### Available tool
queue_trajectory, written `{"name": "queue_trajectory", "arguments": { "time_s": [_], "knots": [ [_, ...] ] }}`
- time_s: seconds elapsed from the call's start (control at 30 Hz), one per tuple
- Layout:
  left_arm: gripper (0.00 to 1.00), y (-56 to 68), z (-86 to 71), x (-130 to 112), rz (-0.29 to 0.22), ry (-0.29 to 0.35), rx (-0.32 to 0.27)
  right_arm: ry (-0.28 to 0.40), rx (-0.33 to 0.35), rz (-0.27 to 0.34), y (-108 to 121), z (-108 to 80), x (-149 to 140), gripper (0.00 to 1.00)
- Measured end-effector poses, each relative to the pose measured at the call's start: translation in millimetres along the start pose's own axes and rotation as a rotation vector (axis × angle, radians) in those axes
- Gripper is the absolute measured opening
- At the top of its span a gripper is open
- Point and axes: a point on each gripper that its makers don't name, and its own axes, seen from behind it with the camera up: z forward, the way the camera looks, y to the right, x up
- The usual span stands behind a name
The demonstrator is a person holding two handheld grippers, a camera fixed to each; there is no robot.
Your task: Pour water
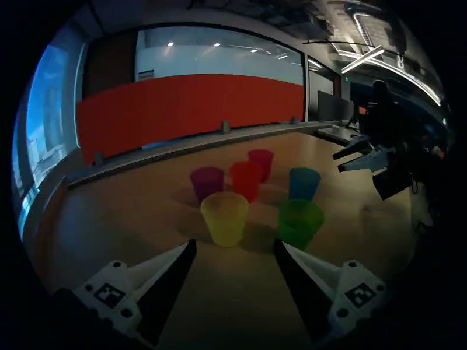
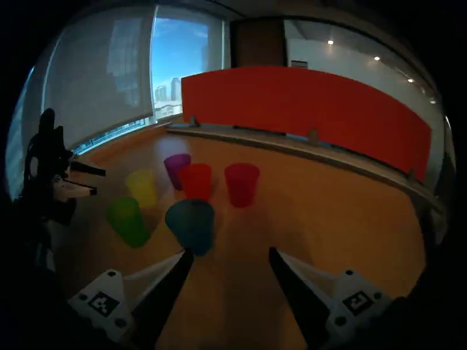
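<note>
Several translucent plastic cups stand upright in a cluster on a wooden table (image 1: 146, 210). In the left gripper view, a yellow cup (image 1: 225, 217) and a green cup (image 1: 300, 223) are nearest, with purple (image 1: 206, 183), red (image 1: 246, 178), magenta (image 1: 261, 163) and blue (image 1: 304, 182) cups behind. My left gripper (image 1: 233, 256) is open just short of the yellow cup, nothing between its fingers. In the right gripper view, the blue cup (image 2: 191, 224) is nearest, and my right gripper (image 2: 229, 259) is open just before it. The right gripper (image 1: 356, 156) also appears at the far right, and the left gripper (image 2: 84, 178) at the far left.
A red partition panel (image 1: 187, 111) runs along the table's far edge. Large windows (image 2: 175, 64) lie beyond it. Bare tabletop (image 2: 338, 216) stretches right of the cups in the right gripper view. Dark office furniture (image 1: 333, 108) stands at the back right.
</note>
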Motion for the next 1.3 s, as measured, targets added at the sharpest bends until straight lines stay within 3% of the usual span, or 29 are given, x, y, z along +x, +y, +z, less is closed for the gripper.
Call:
{"name": "queue_trajectory", "arguments": {
  "time_s": [0.37, 0.6, 0.97, 1.17, 1.3],
  "knots": [
    [0.98, -31.4, -10.0, 22.2, -0.084, 0.123, 0.142, 0.137, -0.142, 0.068, 25.2, -19.5, 29.2, 1.0],
    [0.98, -53.2, -17.2, 31.0, -0.109, 0.184, 0.244, 0.213, -0.287, 0.113, 50.9, -32.0, 35.3, 1.0],
    [0.98, -70.6, -18.3, 43.8, -0.151, 0.264, 0.355, 0.342, -0.407, 0.161, 69.7, -48.6, 49.6, 1.0],
    [0.98, -71.1, -22.2, 60.8, -0.139, 0.317, 0.377, 0.409, -0.451, 0.161, 76.3, -55.6, 57.6, 1.0],
    [0.97, -77.0, -30.6, 75.2, -0.119, 0.369, 0.424, 0.446, -0.48, 0.166, 83.4, -65.7, 62.0, 1.0]
  ]
}}
